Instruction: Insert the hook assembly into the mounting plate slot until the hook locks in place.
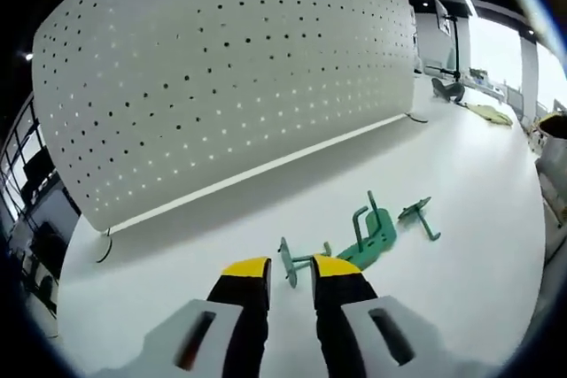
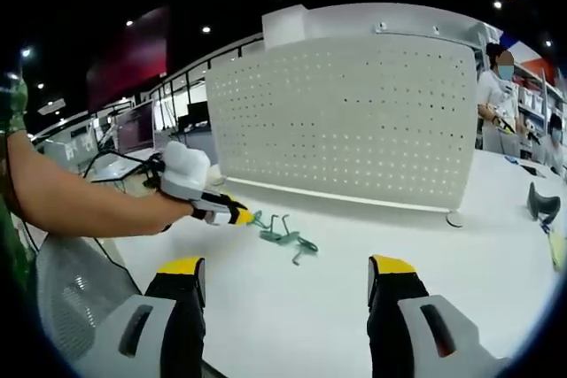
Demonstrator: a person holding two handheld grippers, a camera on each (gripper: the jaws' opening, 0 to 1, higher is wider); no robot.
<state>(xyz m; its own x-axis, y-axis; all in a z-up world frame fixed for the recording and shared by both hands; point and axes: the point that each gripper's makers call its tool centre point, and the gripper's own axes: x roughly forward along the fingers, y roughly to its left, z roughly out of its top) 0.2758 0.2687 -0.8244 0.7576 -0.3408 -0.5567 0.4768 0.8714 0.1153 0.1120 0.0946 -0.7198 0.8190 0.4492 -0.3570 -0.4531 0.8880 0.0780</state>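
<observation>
The step in hand looks like picking up a green hook [image 1: 293,260] from the white bench [image 1: 461,219]. To do it well, I would bring the left gripper [image 1: 291,276] down squarely over the hook's thin stem, so that the yellow-tipped fingers [image 1: 246,270] close across it rather than push it away along the bench.

Those fingers stand slightly spread with nothing between them. The hook lies just past their tips, in line with the gap. Beyond that hook lies the green plate [image 1: 372,241], with another hook [image 1: 418,215] just past it. All three sit in front of the perforated board [image 1: 230,68] standing at the back of the bench.

The right gripper [image 2: 288,273] hangs well back from the green parts [image 2: 282,235], its fingers wide apart and empty. From that side the left gripper's tips seem almost to touch the nearest hook.
</observation>
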